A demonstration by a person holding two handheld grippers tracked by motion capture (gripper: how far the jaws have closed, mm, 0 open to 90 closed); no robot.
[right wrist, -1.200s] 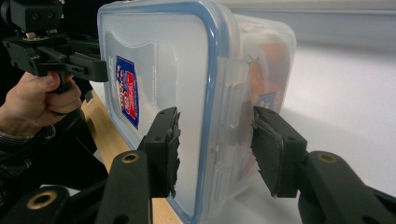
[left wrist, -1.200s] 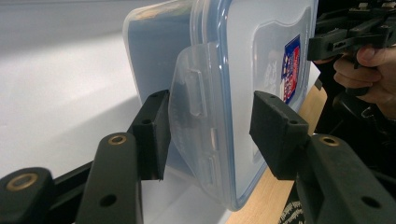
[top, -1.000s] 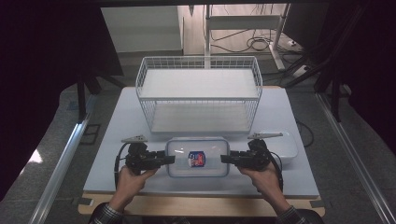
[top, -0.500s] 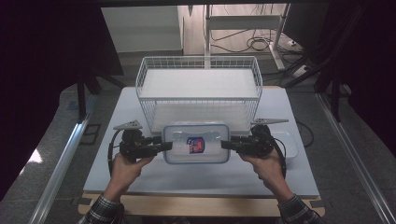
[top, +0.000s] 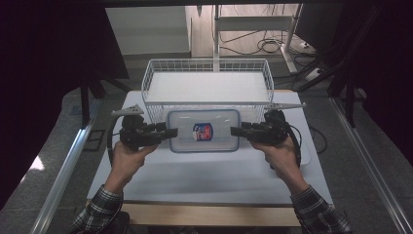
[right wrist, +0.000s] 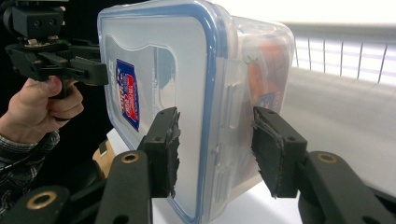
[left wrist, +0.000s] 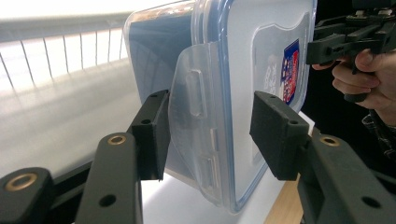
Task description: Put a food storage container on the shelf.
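White tabletop [top: 204, 175]; clear blue-rimmed lidded container [top: 204, 130], red-blue label, pinched endwise by left gripper [top: 171, 132] and right gripper [top: 235, 130] fingers.

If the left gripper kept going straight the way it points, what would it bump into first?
The left gripper points sideways at the clear lidded container it already clamps by one end. Pushing on would drive it against that container, with the right gripper at the opposite end.
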